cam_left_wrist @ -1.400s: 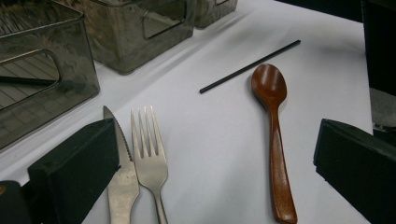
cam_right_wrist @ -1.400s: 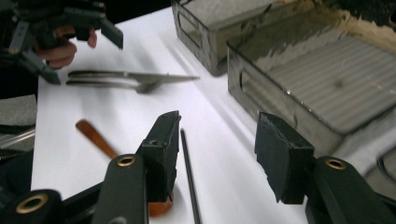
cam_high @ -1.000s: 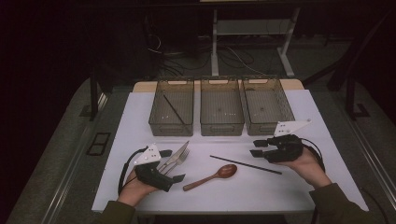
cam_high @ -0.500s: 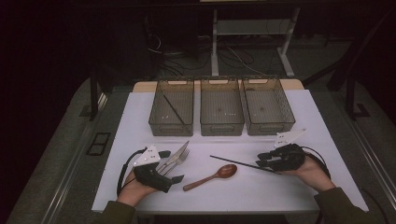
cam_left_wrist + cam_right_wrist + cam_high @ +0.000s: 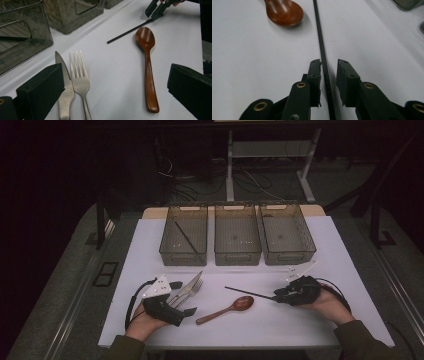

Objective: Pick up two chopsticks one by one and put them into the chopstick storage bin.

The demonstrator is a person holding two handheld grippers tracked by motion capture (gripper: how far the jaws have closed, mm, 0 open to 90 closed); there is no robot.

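black stick framed, not yet pinched

right tongs [image 5: 329, 82] sit low on the white table [image 5: 310, 330], jaws narrow and just closing, straddling the near end of the black stick [image 5: 322, 50] with a gap showing on the right side. left tongs [image 5: 112, 95] rest apart beside knife [image 5: 64, 85] and fork [image 5: 79, 77]. wooden spoon [image 5: 147, 65] lies just left of the stick. next move, i judge: finish the squeeze, then lift toward the left bin [image 5: 170, 251], where another stick [image 5: 186, 237] lies.

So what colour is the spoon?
The wooden spoon is reddish-brown, clearest in the left gripper view.
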